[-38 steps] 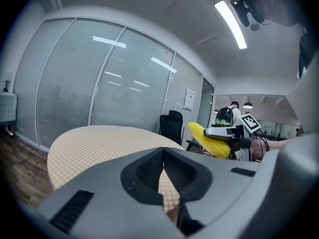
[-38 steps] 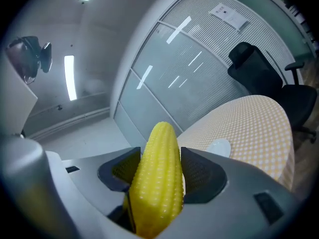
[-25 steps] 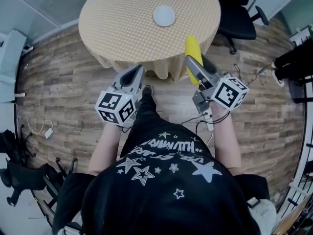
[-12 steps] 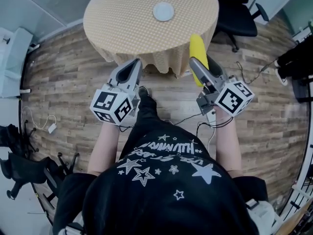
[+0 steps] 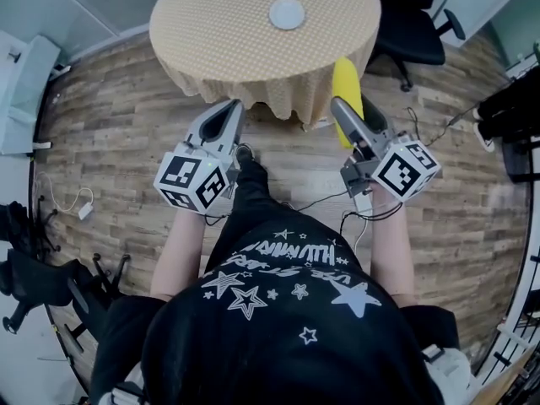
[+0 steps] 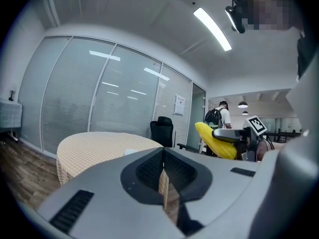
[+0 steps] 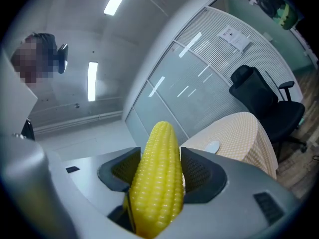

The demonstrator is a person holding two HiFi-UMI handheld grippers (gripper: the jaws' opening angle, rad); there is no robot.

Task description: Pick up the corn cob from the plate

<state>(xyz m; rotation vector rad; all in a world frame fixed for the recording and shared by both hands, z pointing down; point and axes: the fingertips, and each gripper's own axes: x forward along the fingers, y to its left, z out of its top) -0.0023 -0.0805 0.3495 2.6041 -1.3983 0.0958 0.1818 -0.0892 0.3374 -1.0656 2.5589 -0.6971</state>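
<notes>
A yellow corn cob (image 5: pixel 347 91) stands clamped between the jaws of my right gripper (image 5: pixel 347 116), held in the air in front of the round table's near edge. In the right gripper view the corn cob (image 7: pixel 157 178) fills the gap between both pads, tip up. The small white plate (image 5: pixel 287 13) lies bare on the far part of the table (image 5: pixel 228 32), which wears a tan checked cloth. My left gripper (image 5: pixel 223 121) is shut with nothing in it, level with the right one and left of it. The corn cob (image 6: pixel 215 140) also shows in the left gripper view.
A black office chair (image 5: pixel 415 32) stands right of the table. Cables (image 5: pixel 426 125) run over the wood floor at right, and black stands (image 5: pixel 34 277) sit at left. Glass partition walls (image 6: pixel 99 108) lie behind the table. A person with a backpack (image 6: pixel 217 117) is far off.
Both grippers have drawn slightly back from the table toward my body, the corn cob still held in the right one. The plate stays empty.
</notes>
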